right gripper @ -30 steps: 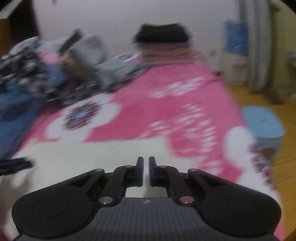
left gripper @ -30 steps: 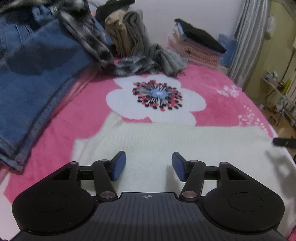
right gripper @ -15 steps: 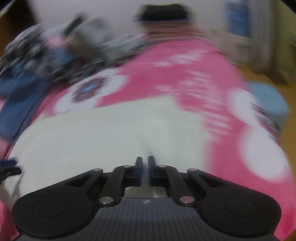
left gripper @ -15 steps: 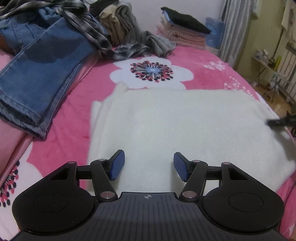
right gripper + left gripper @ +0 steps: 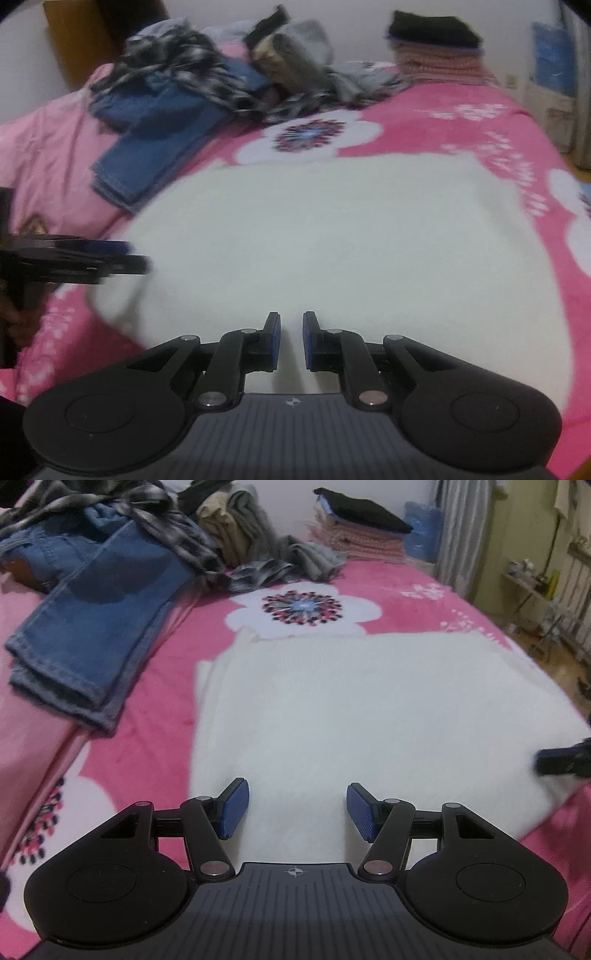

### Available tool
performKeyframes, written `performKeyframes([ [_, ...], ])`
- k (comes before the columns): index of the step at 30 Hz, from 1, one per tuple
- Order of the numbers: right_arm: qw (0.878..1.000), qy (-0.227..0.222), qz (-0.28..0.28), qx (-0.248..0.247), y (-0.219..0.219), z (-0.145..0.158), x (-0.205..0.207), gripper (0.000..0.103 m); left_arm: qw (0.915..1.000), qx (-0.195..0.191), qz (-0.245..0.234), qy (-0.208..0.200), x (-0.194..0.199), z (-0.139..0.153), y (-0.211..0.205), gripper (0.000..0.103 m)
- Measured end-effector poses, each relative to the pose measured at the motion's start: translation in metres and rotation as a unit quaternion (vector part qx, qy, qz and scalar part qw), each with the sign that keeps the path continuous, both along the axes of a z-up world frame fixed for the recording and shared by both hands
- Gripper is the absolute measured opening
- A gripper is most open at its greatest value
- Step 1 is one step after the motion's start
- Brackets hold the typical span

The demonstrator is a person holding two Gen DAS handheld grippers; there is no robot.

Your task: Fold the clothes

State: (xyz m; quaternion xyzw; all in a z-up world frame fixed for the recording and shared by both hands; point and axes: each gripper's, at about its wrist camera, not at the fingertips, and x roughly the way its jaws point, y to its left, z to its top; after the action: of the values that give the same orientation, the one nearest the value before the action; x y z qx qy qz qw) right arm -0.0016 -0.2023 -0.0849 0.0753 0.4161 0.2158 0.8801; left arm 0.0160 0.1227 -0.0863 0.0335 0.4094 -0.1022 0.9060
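Left wrist view looks down over a white fleecy garment spread flat on a pink bedcover printed with big white flowers. The left gripper hangs over the near edge of that garment with its blue pads well apart and nothing between them but the white cloth lying below; it grips nothing. At the right edge of this view the dark tip of the right gripper pokes in over the garment's near right corner. From the right wrist view, the right gripper sits low over the garment's near edge, its jaws standing only a narrow gap apart and opening at this moment; white fabric shows through the gap, but I cannot tell whether any of it is caught between the pads. The left gripper shows there as a dark blurred shape at the left, over the garment's left edge. Beyond the white piece, a pair of blue jeans lies to the left on the bedcover, with a heap of plaid and grey clothes behind them. A neat folded stack, black on top of pink knit, rests at the far end of the bed.
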Motion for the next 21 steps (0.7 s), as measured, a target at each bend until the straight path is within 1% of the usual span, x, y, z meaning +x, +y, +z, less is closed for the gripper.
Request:
performKeyframes([
  [2,0.999,0.006,-0.047,0.004,-0.037,-0.004,-0.002,0.006,0.9999,0.009,0.006,0.000,-0.002,-0.001,0.002,0.060],
  [4,0.996,0.007,-0.093,0.002,-0.073,-0.007,-0.007,0.000,0.9999,0.010,0.009,0.002,-0.002,-0.001,0.004,0.060],
  [6,0.990,0.007,-0.142,0.021,-0.103,-0.006,-0.018,0.000,0.9999,0.011,0.012,0.003,-0.002,-0.001,0.003,0.060],
  [7,0.987,0.003,-0.161,0.017,-0.110,-0.004,-0.023,0.000,0.9998,0.013,0.013,0.003,-0.002,-0.001,0.003,0.060],
  [9,0.986,-0.007,-0.168,0.017,-0.110,0.001,-0.032,0.000,0.9998,0.015,0.015,0.004,-0.002,-0.001,0.001,0.061],
  [10,0.985,-0.011,-0.170,0.019,-0.110,0.004,-0.037,0.004,0.9997,0.017,0.015,0.003,-0.002,-0.001,0.001,0.061],
  [11,0.988,-0.016,-0.151,0.021,-0.100,0.006,-0.038,0.005,0.9997,0.019,0.015,0.003,-0.002,-0.001,0.000,0.061],
  [13,0.995,-0.024,-0.097,0.025,-0.073,0.009,-0.040,0.005,0.9997,0.018,0.017,0.003,-0.001,-0.001,-0.001,0.061],
  [16,0.999,-0.034,-0.021,0.022,-0.033,0.010,-0.035,0.005,0.9997,0.014,0.022,0.003,-0.001,0.001,-0.001,0.061],
  [19,0.999,-0.035,0.009,-0.016,-0.015,0.000,-0.030,0.006,0.9998,0.009,0.016,-0.005,-0.001,0.005,-0.002,0.062],
  [21,0.999,-0.028,0.014,-0.044,-0.021,-0.010,-0.033,0.004,0.9999,0.010,0.005,-0.011,-0.003,0.007,-0.004,0.063],
])
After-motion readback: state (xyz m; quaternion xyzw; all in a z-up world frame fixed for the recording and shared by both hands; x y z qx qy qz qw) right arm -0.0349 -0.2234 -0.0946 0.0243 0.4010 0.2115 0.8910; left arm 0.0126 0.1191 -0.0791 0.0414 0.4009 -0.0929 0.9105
